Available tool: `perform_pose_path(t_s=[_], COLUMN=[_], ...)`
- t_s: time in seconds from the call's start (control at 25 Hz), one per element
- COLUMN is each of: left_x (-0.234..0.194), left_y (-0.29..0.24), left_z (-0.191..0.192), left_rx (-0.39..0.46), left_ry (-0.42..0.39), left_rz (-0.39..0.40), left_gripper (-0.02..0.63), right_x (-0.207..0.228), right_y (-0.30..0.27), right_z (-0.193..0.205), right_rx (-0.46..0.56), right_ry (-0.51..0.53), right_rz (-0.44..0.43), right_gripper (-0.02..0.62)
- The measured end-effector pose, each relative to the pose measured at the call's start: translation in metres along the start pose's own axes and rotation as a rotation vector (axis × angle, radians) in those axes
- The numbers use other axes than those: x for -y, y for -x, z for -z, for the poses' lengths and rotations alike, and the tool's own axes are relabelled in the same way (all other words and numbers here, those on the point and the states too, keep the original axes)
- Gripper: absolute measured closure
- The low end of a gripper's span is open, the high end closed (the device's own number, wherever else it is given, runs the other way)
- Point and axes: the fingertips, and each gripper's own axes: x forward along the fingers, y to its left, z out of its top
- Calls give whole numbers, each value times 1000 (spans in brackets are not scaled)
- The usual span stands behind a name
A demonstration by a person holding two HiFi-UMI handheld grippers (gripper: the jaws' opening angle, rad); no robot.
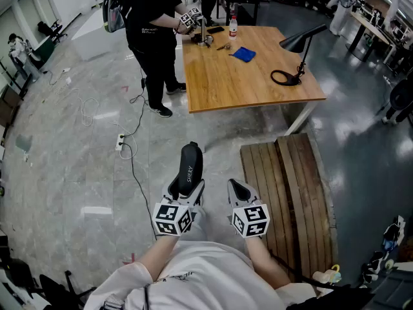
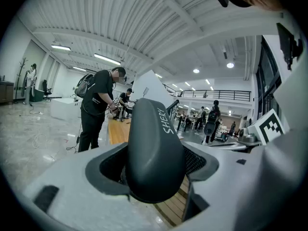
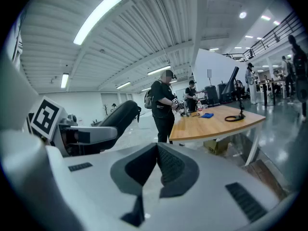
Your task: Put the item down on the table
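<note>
A black oblong case marked "SHERY" sticks forward out of my left gripper, which is shut on its near end above the grey floor. In the left gripper view the case fills the middle, clamped between the two jaws of the left gripper. My right gripper hangs beside it, shut with nothing in it; its pads meet. The right gripper view also shows the case at the left. The wooden table stands well ahead of both grippers.
A person in black works at the table's far left corner. On the table are a black desk lamp, a blue cloth and a bottle. A wooden pallet lies to my right. Cables run across the floor.
</note>
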Motion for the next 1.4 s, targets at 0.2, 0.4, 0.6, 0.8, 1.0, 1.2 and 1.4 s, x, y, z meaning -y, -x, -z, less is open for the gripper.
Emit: perform_pose_path(t_s=[0.2,0.4,0.6,0.8,1.0,1.2,1.4], left_x=[-68,-124,-155,-169,-173,-166,-161], left_y=[-81,-144,-187,-210,-227,-241,-262], left_z=[-49,-85,-104,-110,-116,-118,-120], left_rx=[-4,-18,-26,-41,-37,-38,-40], left_ry=[-22,-37,-36,-18,-7,5,12], left_rz=[35,73,86,74,55,20,0], left_gripper=[282,282,282,282,282,282,282], right_x=[25,37,48,56,63,79,104], right_y=[-101,-187,-234,-264,-285,-292,-299], right_z=[-49,-95,-121,-130,-141,-148,-155], right_rx=[12,32,39,21,13,-3,-9], right_ry=[-16,2,3,-3,1,8,14], right_rz=[29,49,59,54,16,-27,-42], right_gripper=[591,591,591,591,591,591,591])
